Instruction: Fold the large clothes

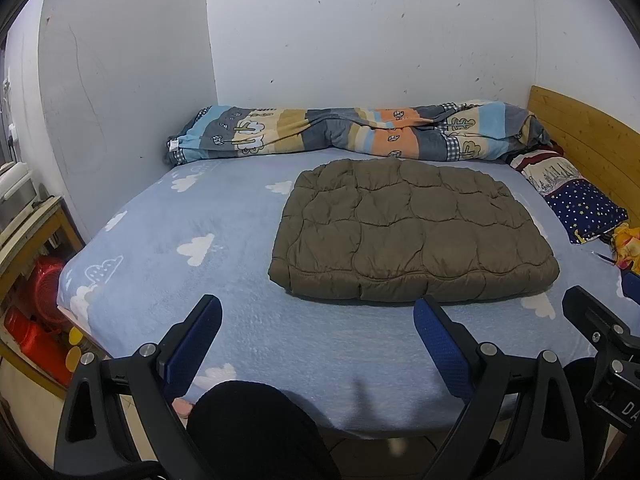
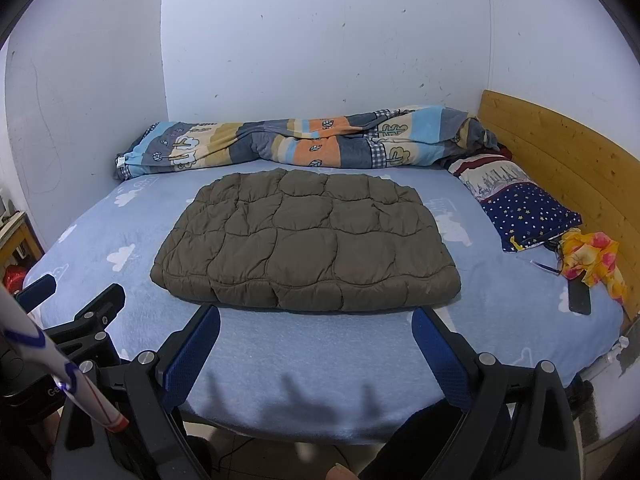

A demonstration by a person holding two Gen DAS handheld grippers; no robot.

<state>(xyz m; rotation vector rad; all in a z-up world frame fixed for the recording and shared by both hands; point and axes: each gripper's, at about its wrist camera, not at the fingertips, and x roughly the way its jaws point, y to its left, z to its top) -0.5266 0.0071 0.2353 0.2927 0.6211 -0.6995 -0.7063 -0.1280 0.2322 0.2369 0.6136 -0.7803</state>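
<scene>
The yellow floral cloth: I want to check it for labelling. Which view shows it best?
The right wrist view: the cloth lies whole beside the starry pillow, near the headboard. The left wrist view catches only a sliver at the frame's right edge.

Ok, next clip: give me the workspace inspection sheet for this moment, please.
Surface: bed with blue cloud-print sheet, smooth, near part bare.
Job's things: olive quilted jacket folded into a flat rectangle, lying mid-bed.
Clutter: rolled patterned blanket along the far wall; starry pillow by the headboard; yellow floral cloth; dark phone-like slab beside it.
Grippers: left tongs and right tongs both open, empty, hovering short of the jacket's near edge.
Cables: nothing seen on the bed.
Surroundings: white marked walls, wooden headboard, shelf with red items at left.
</scene>
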